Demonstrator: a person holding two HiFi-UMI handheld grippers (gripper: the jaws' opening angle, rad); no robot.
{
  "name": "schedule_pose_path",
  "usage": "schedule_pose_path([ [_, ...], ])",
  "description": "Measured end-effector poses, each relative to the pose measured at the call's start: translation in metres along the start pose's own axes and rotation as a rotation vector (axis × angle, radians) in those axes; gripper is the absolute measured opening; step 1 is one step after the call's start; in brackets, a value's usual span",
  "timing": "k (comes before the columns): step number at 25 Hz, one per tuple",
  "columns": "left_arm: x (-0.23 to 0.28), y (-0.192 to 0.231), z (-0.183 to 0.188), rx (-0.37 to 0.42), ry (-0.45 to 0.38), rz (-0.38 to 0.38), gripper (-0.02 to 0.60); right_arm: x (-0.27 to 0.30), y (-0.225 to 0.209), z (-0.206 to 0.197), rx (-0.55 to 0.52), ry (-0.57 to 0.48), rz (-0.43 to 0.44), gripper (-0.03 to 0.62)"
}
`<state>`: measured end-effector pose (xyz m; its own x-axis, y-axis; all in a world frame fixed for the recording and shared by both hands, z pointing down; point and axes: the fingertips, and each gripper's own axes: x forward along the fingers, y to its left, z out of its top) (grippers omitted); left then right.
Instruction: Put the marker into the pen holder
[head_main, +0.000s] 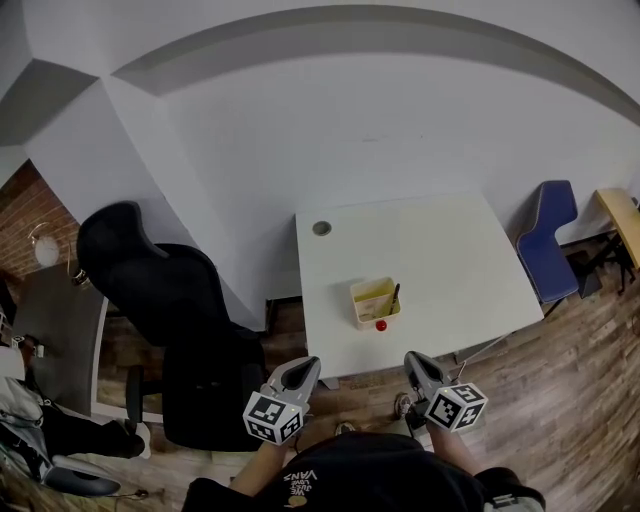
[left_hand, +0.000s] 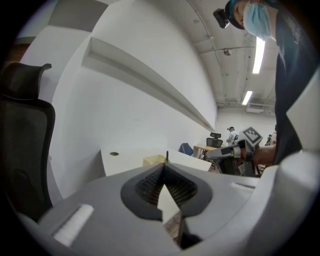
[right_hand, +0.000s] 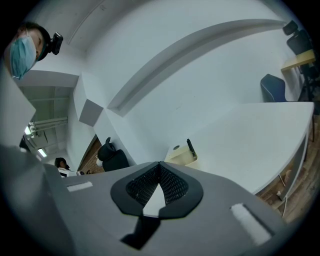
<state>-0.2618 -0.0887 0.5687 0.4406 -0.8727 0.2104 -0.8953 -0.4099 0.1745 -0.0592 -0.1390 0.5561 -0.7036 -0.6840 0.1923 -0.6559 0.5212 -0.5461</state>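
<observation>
White table, small red object near its front edge, black office chair left, blue chair right, wood floor.

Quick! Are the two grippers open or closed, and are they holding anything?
Left gripper: closed, tips together, holding nothing.
Right gripper: closed, tips together, holding nothing.

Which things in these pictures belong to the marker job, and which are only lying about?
Belongs to the job: pen holder, dark marker standing in it, left gripper and right gripper, both shut and empty.
Only lying about: small red thing beside the holder, black office chair, blue chair, cable hole in the table.
</observation>
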Motion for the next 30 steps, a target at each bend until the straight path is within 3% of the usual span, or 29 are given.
schedule_pose_path([
  [30,0.004,-0.003,0.000,-0.005,0.001,0.021,0.052,0.008,-0.012,0.002,-0.024,0.022,-0.036,0.002],
])
